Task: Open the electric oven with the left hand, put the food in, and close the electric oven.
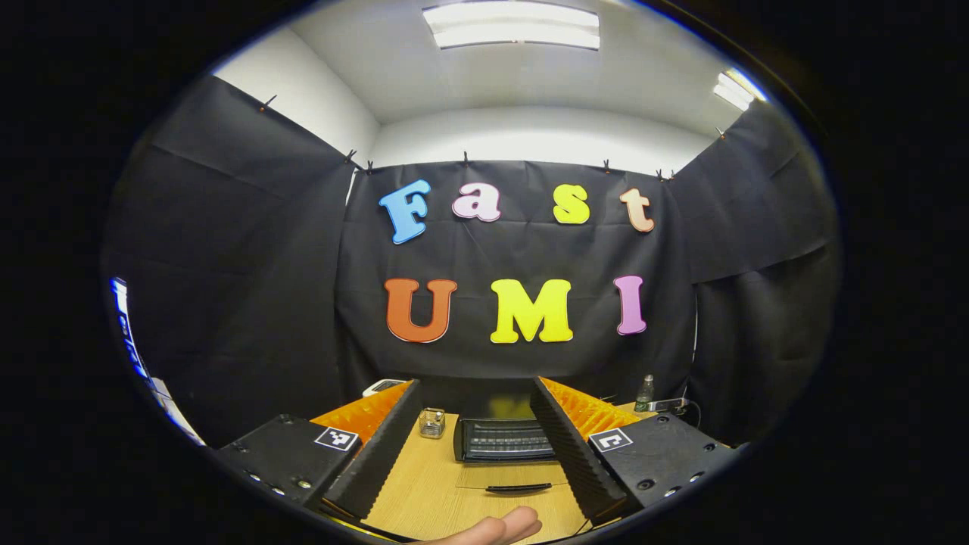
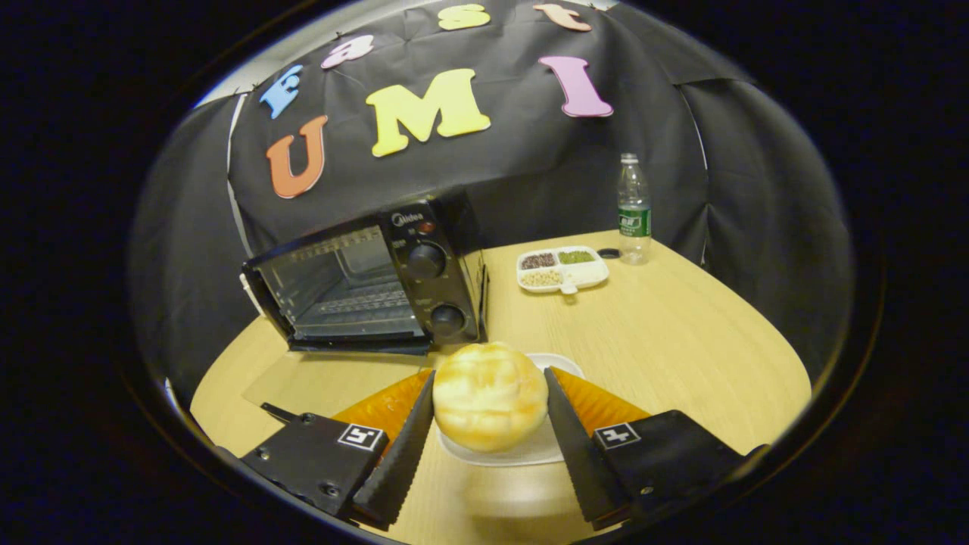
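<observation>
My right gripper has the bread bun squeezed between both fingers, just above its white plate near the tabletop's front edge. The oven sits toward the back left with its door down flat. My left gripper hangs wide and holds nothing, facing the oven

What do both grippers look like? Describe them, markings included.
The left gripper and right gripper match: two long fingers with ridged inner faces, each on a blocky mount with screws and a square black-and-white tag. A bare fingertip shows below the left one.
</observation>
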Tool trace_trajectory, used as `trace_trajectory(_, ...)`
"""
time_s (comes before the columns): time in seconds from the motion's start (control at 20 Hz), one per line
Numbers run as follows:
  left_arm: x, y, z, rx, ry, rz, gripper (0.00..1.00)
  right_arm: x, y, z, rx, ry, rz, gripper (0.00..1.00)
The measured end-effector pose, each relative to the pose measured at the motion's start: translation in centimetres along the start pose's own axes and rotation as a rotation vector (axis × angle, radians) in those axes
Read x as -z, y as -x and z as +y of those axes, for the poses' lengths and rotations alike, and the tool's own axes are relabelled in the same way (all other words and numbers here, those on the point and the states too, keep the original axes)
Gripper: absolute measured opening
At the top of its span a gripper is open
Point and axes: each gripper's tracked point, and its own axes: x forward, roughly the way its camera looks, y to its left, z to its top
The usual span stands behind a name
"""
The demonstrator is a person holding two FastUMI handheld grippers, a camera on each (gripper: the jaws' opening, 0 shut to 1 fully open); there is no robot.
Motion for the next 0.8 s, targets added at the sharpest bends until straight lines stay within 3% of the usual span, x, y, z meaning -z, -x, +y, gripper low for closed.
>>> trace_trajectory(0.25,0.1,0.8,0.1,0.018,-0.008,-0.005,0.95,-2.1,0.8,6.1,-0.114,-0.114,-0.045,0.83)
trace_trajectory(0.35,0.3,0.7,0.5,0.019,-0.014,-0.001,0.95,-2.4,-0.2,8.3,-0.150,-0.159,-0.048,0.86)
trace_trajectory(0.4,0.5,0.5,0.6,0.019,-0.018,0.001,0.95,-2.5,-0.9,9.6,-0.170,-0.181,-0.044,0.82)
trace_trajectory(0.45,0.6,0.4,0.8,0.021,-0.018,0.002,0.95,-2.6,-1.6,10.8,-0.188,-0.205,-0.049,0.87)
trace_trajectory(0.5,1.0,0.1,0.9,0.022,-0.019,0.007,0.95,-2.9,-2.5,12.0,-0.204,-0.223,-0.061,0.82)
trace_trajectory(0.6,1.6,-0.5,1.2,0.020,-0.027,0.019,0.95,-3.5,-4.5,13.9,-0.214,-0.247,-0.092,0.86)
trace_trajectory(0.65,2.0,-0.8,1.4,0.019,-0.033,0.027,0.95,-3.7,-5.7,14.7,-0.212,-0.247,-0.099,0.82)
trace_trajectory(0.75,2.8,-1.3,1.6,0.021,-0.043,0.041,0.95,-3.9,-8.1,16.3,-0.207,-0.231,-0.113,0.82)
trace_trajectory(0.8,3.3,-1.7,1.7,0.020,-0.050,0.049,0.95,-4.2,-9.4,16.8,-0.202,-0.222,-0.120,0.86)
